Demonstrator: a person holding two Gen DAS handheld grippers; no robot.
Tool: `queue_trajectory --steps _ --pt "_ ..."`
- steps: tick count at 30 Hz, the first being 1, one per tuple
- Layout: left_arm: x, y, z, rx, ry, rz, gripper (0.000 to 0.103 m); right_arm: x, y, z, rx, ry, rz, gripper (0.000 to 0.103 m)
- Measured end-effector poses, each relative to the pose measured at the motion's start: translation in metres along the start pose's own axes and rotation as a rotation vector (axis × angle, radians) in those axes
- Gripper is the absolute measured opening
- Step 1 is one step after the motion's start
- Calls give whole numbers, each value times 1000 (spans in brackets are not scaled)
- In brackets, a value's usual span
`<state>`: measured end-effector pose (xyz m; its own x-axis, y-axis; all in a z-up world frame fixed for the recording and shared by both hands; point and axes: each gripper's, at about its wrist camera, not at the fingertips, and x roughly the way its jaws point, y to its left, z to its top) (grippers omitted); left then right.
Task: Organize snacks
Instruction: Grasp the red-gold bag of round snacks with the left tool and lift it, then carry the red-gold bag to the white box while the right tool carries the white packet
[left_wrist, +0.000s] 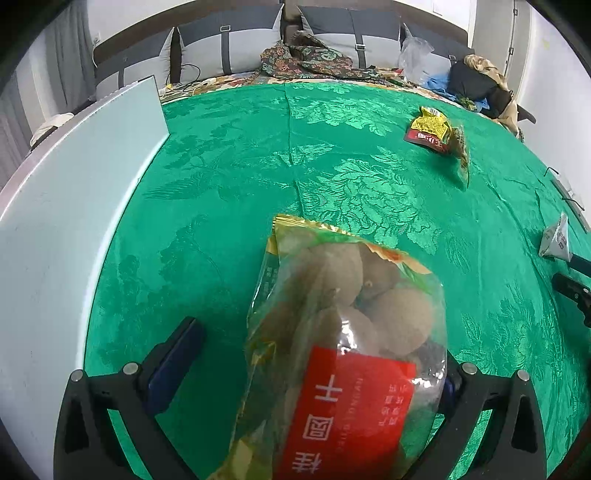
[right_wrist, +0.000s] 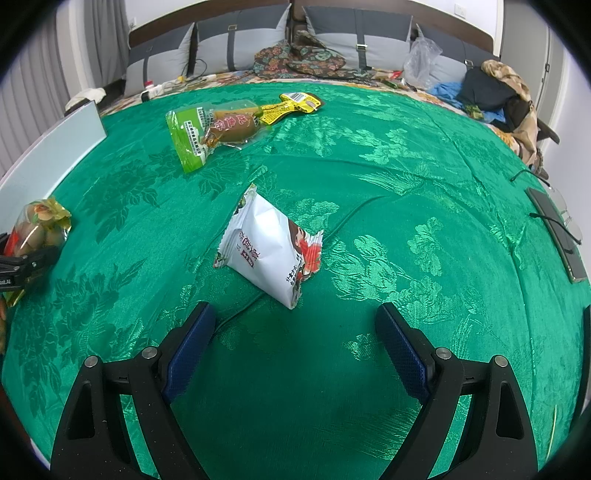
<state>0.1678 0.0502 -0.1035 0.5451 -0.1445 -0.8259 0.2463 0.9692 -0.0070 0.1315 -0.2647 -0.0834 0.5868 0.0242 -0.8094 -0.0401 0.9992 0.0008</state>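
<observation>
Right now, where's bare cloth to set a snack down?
Free: the wide stretch right of the white packet, up to the phone; also between the longan bag and white board. Crowded: far left, green sausage pack overlapping yellow packet.

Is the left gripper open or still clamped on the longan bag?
Open. The left gripper has its left pad standing clear of the longan bag, with green cloth showing in the gap. The right pad is hidden behind the bag.

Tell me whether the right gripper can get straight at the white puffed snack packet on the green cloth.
Probably yes. The right gripper has its jaws wide open and empty, pointing at the white puffed snack packet, which stands just ahead on the green patterned cloth. Only bare cloth lies between them.
</observation>
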Motion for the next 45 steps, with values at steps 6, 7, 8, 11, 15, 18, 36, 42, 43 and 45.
queue_trajectory --steps 6,7,8,11,15,18,36,42,43,45 --pt "0 0 0 1 0 0 103 0 0 0 0 0 0 91" --pt "0 0 0 1 0 0 103 0 0 0 0 0 0 91" --pt "0 0 0 1 0 0 103 0 0 0 0 0 0 91" --pt "0 0 0 1 0 0 103 0 0 0 0 0 0 91" --pt "0 0 0 1 0 0 103 0 0 0 0 0 0 91" --pt "0 0 -1 1 0 0 103 0 0 0 1 0 1 91" --pt "-6 -1 11 53 126 -35 74 13 15 47 -143 116 54 68" --pt "-34 9 1 -13 102 -112 59 2 11 53 -127 165 18 35" --pt "-41 12 -1 -45 97 -137 59 -4 9 53 -109 159 30 35" --pt "-54 18 -4 -104 80 -183 59 -18 11 57 -79 138 60 35"
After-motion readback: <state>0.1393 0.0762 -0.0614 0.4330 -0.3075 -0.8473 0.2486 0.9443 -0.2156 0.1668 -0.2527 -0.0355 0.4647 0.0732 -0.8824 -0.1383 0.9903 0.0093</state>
